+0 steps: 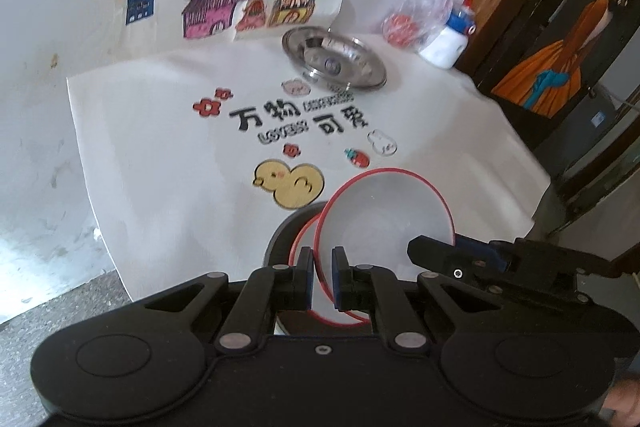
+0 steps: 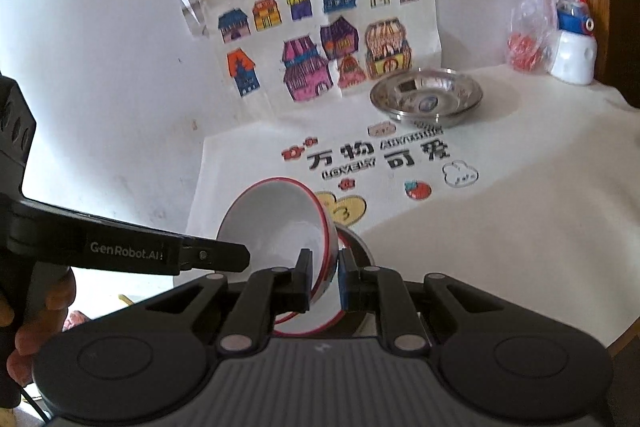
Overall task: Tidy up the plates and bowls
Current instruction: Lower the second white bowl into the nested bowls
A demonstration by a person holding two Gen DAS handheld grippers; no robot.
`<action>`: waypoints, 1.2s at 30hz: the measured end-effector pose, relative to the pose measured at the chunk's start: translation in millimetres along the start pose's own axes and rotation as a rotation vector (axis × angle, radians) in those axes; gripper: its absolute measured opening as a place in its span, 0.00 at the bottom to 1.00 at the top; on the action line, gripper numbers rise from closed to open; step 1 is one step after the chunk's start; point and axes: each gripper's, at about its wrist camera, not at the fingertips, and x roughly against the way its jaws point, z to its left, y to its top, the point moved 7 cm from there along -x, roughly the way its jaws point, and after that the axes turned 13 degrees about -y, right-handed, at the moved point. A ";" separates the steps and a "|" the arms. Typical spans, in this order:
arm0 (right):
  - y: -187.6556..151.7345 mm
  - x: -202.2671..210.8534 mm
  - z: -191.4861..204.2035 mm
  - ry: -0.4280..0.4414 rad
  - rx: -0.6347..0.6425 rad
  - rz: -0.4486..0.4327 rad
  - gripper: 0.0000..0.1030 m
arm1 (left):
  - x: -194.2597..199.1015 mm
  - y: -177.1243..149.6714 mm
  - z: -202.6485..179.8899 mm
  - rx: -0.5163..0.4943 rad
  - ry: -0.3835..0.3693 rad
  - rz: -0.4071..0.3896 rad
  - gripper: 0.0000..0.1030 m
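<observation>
Left gripper (image 1: 321,277) is clamped narrow on the near rim of a red-rimmed white bowl (image 1: 384,215); right gripper (image 2: 325,277) is pinched on the opposite rim, so the tilted bowl is carried two-handed. Bowl sits low centre of frame, above a second bowl (image 2: 356,239). Steel plates (image 1: 334,57) are stacked upper right on the tabletop (image 1: 160,167), likely kept sorted by type.

Table (image 1: 168,155) w/ white cloth (image 1: 420,131) – steel plates (image 1: 334,61).
</observation>
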 end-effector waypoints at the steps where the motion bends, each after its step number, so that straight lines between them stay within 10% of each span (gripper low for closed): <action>1: -1.3 -2.0 -0.2 0.000 0.000 0.010 0.14 | -2.8 -1.1 0.9 -0.001 0.003 0.009 0.08; 36: 2.5 -32.2 -2.7 0.040 0.141 0.178 0.15 | -22.5 -4.2 9.9 0.029 0.014 0.075 0.09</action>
